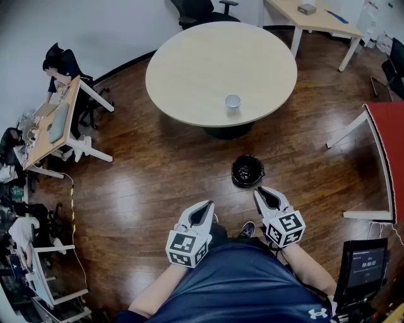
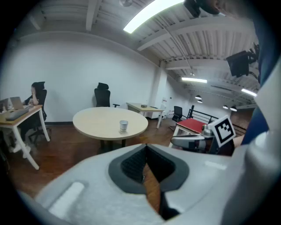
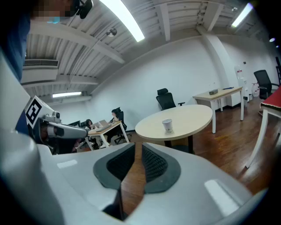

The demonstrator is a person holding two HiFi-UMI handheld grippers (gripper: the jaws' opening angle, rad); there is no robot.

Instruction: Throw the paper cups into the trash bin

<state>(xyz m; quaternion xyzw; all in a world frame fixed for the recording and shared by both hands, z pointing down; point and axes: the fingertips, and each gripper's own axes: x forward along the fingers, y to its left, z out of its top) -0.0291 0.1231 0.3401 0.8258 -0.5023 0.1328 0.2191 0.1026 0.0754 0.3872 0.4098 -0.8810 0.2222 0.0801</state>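
Note:
One white paper cup [image 1: 233, 102] stands upright on the round beige table [image 1: 189, 69], toward its near right side. A black trash bin [image 1: 247, 171] sits on the wood floor just in front of the table. Both grippers are held close to my body, well short of the table. My left gripper [image 1: 210, 203] has its pads together at the tips and holds nothing. The right gripper [image 1: 257, 189] is just behind the bin, with a thin gap between its pads and nothing in it. The cup [image 2: 124, 126] is far ahead in the left gripper view, and the cup [image 3: 167, 125] likewise in the right gripper view.
A person [image 1: 60, 66] sits at a desk [image 1: 53, 123] on the left. A red-topped table [image 1: 388, 145] stands at the right, a long desk [image 1: 315, 19] at the back right, an office chair [image 1: 199, 9] behind the round table. A screen [image 1: 366, 268] is near my right elbow.

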